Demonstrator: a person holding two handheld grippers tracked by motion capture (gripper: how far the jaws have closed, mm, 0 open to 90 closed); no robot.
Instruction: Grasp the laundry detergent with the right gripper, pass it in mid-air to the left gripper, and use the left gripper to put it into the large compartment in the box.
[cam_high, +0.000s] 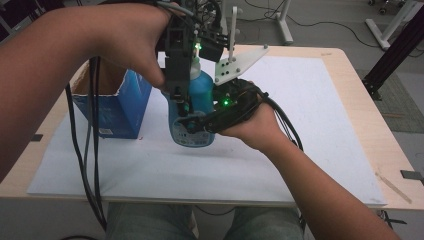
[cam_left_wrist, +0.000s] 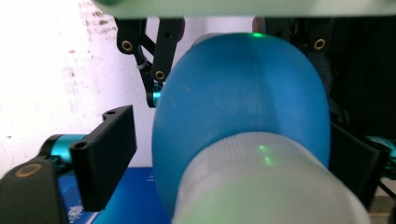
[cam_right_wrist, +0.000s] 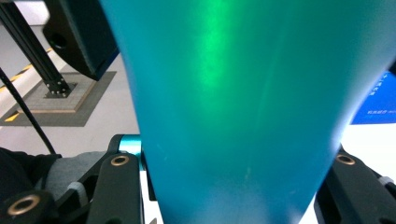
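A blue bottle (cam_high: 201, 97) with a white cap (cam_high: 196, 62) stands upright on the white mat. My right gripper (cam_high: 196, 125) comes in from the right, lying level, and is shut on the bottle's lower body. In the right gripper view the blue bottle (cam_right_wrist: 233, 93) fills the space between the jaws of the right gripper (cam_right_wrist: 229, 186). My left gripper (cam_high: 192, 75) points down over the bottle's top. In the left gripper view the white cap (cam_left_wrist: 261, 186) sits between the jaws of the left gripper (cam_left_wrist: 233, 158); the left jaw stands apart from it.
An open blue cardboard box (cam_high: 117, 105) stands just left of the bottle. The white mat (cam_high: 325, 125) covers most of the wooden table (cam_high: 350, 65). Black cables (cam_high: 90, 165) hang from the left hand over the table's front edge. Metal stands sit on the floor behind.
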